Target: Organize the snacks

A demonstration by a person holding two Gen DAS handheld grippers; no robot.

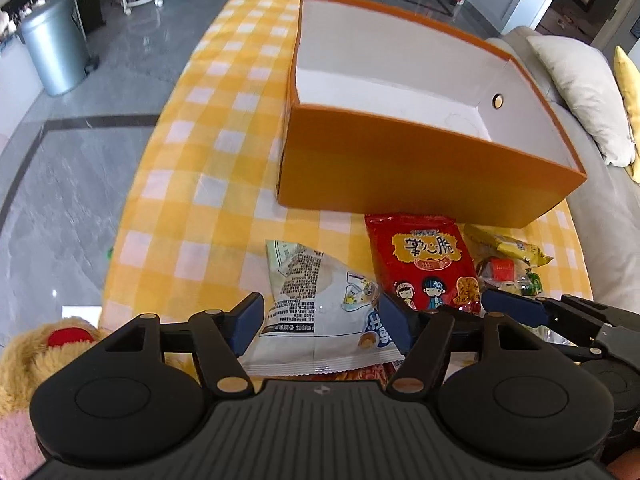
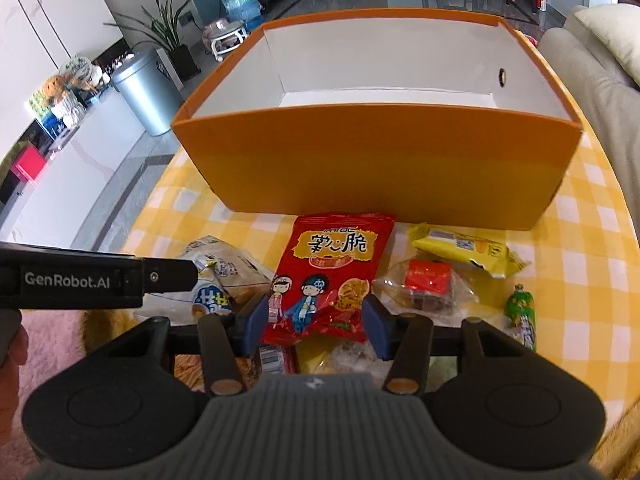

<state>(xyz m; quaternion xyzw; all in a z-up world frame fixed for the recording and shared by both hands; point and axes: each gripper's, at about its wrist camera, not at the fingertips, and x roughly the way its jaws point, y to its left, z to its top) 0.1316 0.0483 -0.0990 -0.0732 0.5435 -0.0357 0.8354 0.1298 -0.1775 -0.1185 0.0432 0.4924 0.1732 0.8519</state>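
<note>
As we hover over the pile: pick-up step of the sort, by our reading; nothing shows inside the box yet.
Left tool [image 1: 320, 320]: jaws wide apart, pointing steeply down. The white packet [image 1: 320, 300] lies between them and we see no squeeze on it.
Right tool [image 2: 315, 318]: jaws abt halfway apart, straddling the near end of the red packet [image 2: 332, 264]. The pads sit right at its edges, and we can't tell if they bite.
Next move, our guess: close each tool on its packet w/o crushing it, lift clear of the neighbours, then carry over the box's near wall. The wall is tall, so a good lift is needed.
Tool lettering [image 2: 68, 280]: "GenRobot.AI", white on black, on the left tool's side.
White packet print: dense black text block and blue characters on the near end, too small or cut off for us to read.
Red packet print: big characters "掌心脆" on a yellow panel, w/ cartoon kids below.
Yellow packet [image 2: 464, 250]: small label and code patch, unreadable.
Clear-wrapped snack [image 2: 428, 280]: red label, text too blurred.
Green stick [image 2: 520, 312]: right of the rest, print unreadable.
Tabletop [image 1: 200, 200]: yellow-white check cloth. All snacks lie on it, near side of the box.
Orange box [image 2: 376, 168]: open top, white inside, just beyond the red packet.
</note>
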